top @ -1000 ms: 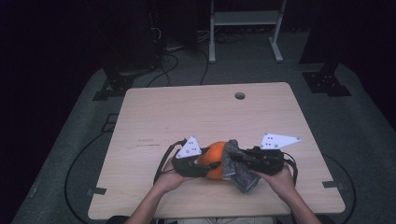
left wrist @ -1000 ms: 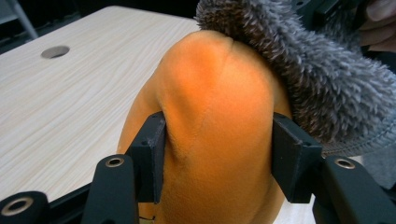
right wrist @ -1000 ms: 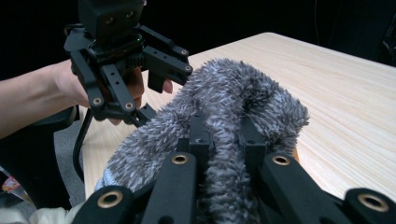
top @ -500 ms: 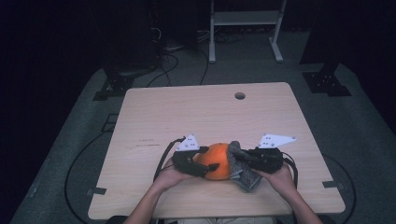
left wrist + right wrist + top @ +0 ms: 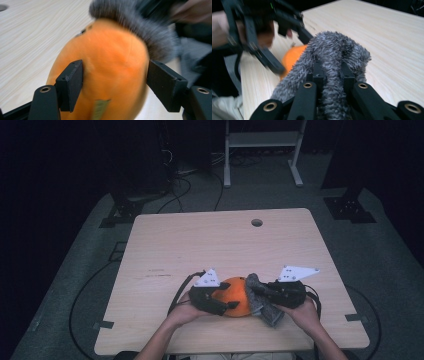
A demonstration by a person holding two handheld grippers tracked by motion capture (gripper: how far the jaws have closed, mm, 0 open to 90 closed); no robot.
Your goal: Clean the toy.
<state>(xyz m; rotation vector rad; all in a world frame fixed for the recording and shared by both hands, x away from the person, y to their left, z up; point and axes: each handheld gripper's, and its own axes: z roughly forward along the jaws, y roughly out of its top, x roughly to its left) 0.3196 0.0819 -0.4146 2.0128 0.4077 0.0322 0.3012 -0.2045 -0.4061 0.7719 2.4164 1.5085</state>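
Orange plush toy (image 5: 234, 296): lower centre of the high view, on the wooden bench (image 5: 220, 245), between both grippers. Left gripper (image 5: 220, 304): jaws just opening, pads straddling the orange body (contact unclear; left pad looks close against it). Right gripper (image 5: 263, 292): closed on the toy's grey fuzzy part (image 5: 332, 53).

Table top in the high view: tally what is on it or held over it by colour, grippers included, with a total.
Orange: 1, the orange fruit, between the left gripper's jaws.
Grey: 1, the fuzzy grey cloth, pinched in the right gripper.
Black: 2, the left gripper and the right gripper.
Total: 4
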